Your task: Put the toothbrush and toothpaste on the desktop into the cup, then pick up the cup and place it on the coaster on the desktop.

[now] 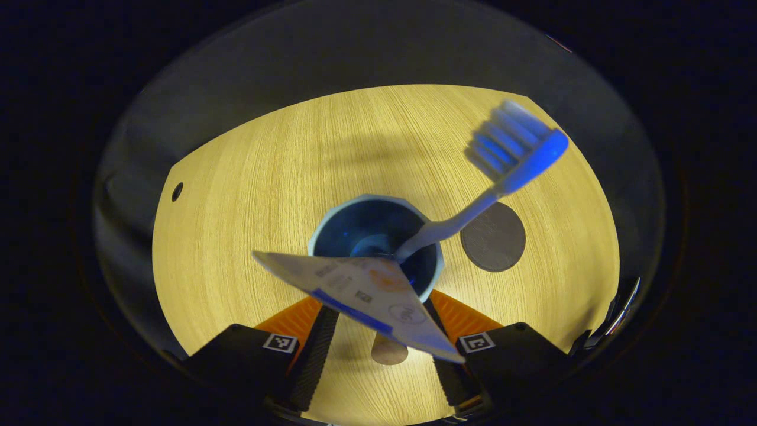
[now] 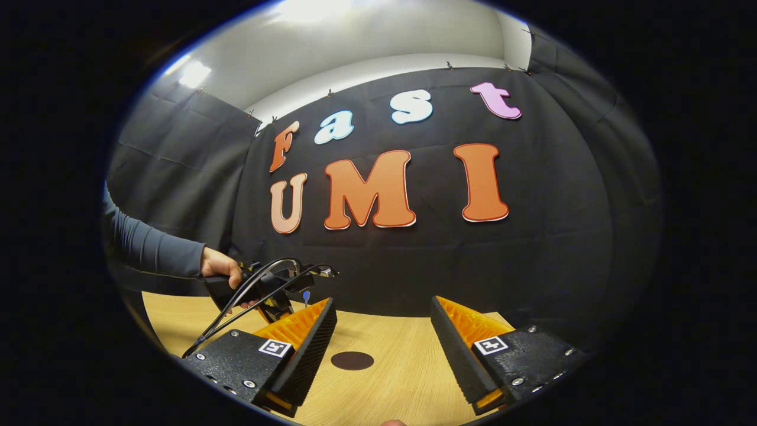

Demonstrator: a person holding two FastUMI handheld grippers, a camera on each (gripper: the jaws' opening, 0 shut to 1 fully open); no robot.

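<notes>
In the left gripper view I look straight down on a blue cup [image 1: 337,234] standing on the wooden desktop [image 1: 248,195]. A blue and white toothbrush [image 1: 473,207] leans in it, bristles up and to the right. The white toothpaste tube [image 1: 361,290] has its far end in the cup, and its flat crimped end points up at the camera. My left gripper [image 1: 378,300] hangs open over the cup, its fingers wide apart on either side of the tube. A dark round coaster [image 1: 492,236] lies just right of the cup. My right gripper [image 2: 383,305] is open and empty, low over the desktop, with the coaster [image 2: 352,360] ahead of it.
The right gripper view shows a sleeved arm and hand [image 2: 219,266] holding the left gripper [image 2: 266,290] at the left, with cables trailing down. A small hole [image 1: 177,191] sits near the desktop's left edge. The black cloth wall stands behind the table.
</notes>
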